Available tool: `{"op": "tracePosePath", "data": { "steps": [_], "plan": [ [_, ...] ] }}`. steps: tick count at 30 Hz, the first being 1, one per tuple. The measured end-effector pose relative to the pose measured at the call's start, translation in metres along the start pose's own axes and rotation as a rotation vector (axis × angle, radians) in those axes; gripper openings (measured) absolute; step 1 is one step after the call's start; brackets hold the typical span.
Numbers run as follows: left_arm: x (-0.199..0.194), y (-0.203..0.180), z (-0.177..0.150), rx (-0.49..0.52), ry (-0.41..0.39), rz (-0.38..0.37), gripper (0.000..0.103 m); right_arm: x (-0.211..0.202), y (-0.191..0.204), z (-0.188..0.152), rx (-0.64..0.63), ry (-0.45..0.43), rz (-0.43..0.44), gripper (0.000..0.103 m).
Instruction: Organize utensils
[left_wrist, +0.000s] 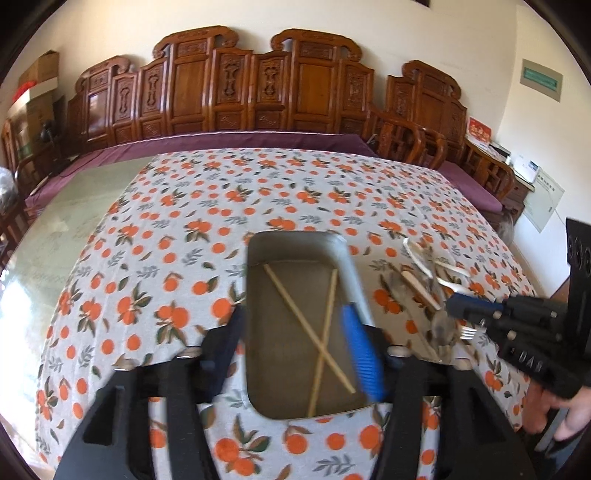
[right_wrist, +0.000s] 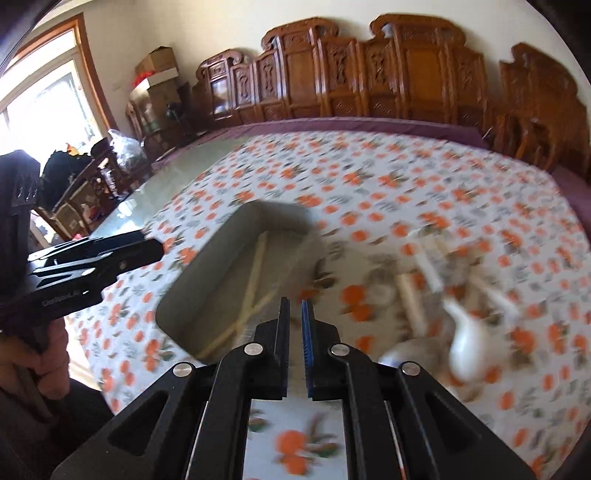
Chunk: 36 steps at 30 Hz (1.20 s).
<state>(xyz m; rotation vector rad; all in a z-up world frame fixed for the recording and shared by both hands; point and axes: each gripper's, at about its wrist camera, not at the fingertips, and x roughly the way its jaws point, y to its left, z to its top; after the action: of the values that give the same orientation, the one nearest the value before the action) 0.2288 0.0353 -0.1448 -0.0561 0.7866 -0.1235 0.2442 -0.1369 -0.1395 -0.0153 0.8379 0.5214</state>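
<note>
Showing the task partly done: two chopsticks (left_wrist: 314, 332) lie crossed in the grey tray (left_wrist: 258, 258), the left gripper (left_wrist: 299, 336) spread empty above it, the right gripper (right_wrist: 295, 325) closed on nothing, and the utensil pile (left_wrist: 432, 280) waiting beside the tray.

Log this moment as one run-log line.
left gripper: jaws open, empty, over tray | tray: two chopsticks, crossed | right gripper: jaws shut, empty | pile: right of tray
</note>
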Motion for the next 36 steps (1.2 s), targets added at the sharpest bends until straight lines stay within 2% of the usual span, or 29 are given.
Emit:
{"op": "tracePosePath", "data": {
  "steps": [4,10,13,18,27,30,36],
  "plan": [
    [0.005,-0.021,0.002,0.034,-0.006,-0.019,0.077,-0.014,-0.031,0.002,0.005,-0.029,-0.048,0.009],
    [0.015,-0.049,-0.001,0.081,0.007,-0.036,0.078,-0.017,-0.067,0.004,0.033,-0.052,-0.097,0.009],
    [0.021,-0.059,-0.002,0.093,0.019,-0.044,0.078,-0.007,-0.078,-0.001,0.053,-0.043,-0.099,0.019],
    [0.026,-0.071,-0.004,0.106,0.029,-0.056,0.078,0.012,-0.082,-0.018,0.079,-0.005,-0.084,0.025],
    [0.031,-0.081,-0.009,0.114,0.047,-0.067,0.078,0.053,-0.086,-0.034,0.131,0.091,-0.059,0.026],
    [0.031,-0.082,-0.010,0.115,0.049,-0.071,0.078,0.060,-0.088,-0.036,0.165,0.107,-0.038,0.030],
    [0.032,-0.086,-0.013,0.123,0.054,-0.073,0.078,0.068,-0.090,-0.037,0.205,0.131,-0.021,0.030]
  ]
}}
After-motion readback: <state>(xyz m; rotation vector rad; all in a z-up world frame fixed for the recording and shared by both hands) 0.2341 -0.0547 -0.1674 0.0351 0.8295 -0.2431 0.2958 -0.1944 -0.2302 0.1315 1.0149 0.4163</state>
